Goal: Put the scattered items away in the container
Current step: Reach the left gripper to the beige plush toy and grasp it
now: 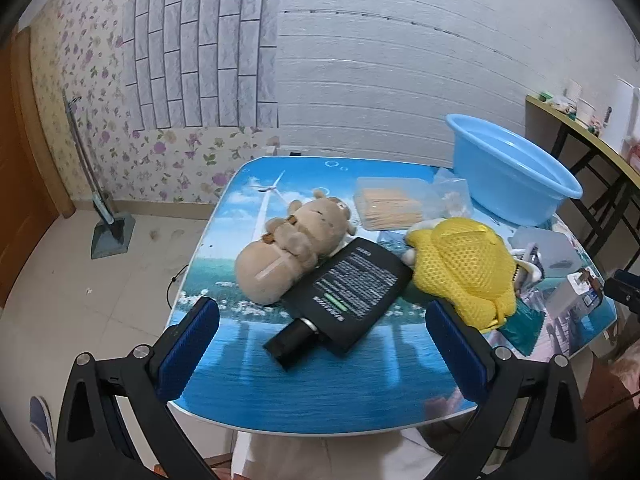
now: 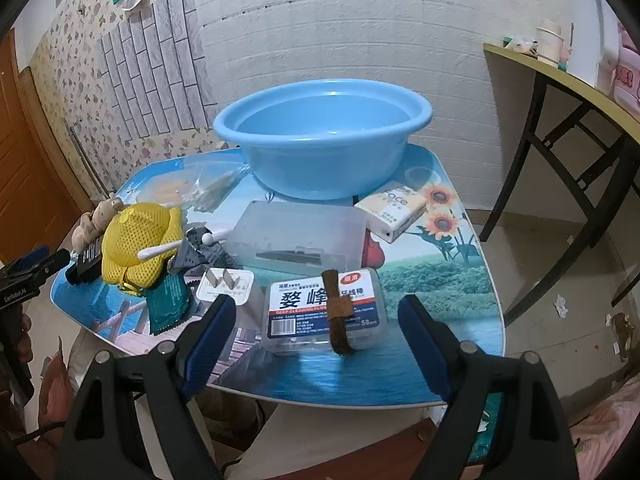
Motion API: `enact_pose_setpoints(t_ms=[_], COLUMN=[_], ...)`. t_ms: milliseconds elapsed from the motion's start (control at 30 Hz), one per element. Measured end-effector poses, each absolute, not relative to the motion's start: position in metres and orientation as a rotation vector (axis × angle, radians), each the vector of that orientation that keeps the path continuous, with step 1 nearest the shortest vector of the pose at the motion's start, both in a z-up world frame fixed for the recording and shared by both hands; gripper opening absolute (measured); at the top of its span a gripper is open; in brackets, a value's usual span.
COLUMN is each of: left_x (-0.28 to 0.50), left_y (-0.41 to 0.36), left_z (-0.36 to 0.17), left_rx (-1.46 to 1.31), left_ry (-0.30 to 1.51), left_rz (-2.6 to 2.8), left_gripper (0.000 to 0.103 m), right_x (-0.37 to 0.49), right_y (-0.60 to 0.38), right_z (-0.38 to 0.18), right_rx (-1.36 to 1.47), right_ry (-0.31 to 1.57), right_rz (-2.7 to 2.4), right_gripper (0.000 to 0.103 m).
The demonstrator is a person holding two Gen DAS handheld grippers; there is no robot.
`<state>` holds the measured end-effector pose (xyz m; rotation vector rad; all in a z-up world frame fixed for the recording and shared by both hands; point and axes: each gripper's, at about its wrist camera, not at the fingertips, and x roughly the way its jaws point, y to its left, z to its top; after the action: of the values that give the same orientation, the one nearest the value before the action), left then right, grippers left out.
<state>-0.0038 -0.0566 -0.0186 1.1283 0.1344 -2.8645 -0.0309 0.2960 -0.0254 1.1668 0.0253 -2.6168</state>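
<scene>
both claws, left claw (image 1: 322,350) & right claw (image 2: 316,334), hung open, empty, w/ blue basin (image 2: 324,136) far & bare. prob first pick: right should close on floss box (image 2: 324,312), near.

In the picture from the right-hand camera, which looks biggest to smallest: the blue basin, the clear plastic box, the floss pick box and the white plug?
1. blue basin
2. clear plastic box
3. floss pick box, though it sits nearer the camera, so its rank against the clear box is unsure
4. white plug
</scene>
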Motion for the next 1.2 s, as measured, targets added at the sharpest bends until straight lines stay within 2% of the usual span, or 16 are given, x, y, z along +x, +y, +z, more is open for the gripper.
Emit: enact_pose_setpoints(t_ms=[733, 1200], left_x=[-0.03, -0.067], left_y=[-0.088, -0.093], left_z=[-0.02, -0.047], left_rx=[1.084, 1.177], left_ry=[0.09, 0.034], left_rz=[-2.876, -2.86], left_gripper=[0.101, 0.101], right_x=[-0.037, -0.048], right_y=[0.297, 0.284], right_z=[-0.034, -0.049], right_rx=[1.223, 1.31], right_ry=[0.099, 0.179], right_rz=[-2.625, -2.603], right_gripper=[0.084, 0.084])
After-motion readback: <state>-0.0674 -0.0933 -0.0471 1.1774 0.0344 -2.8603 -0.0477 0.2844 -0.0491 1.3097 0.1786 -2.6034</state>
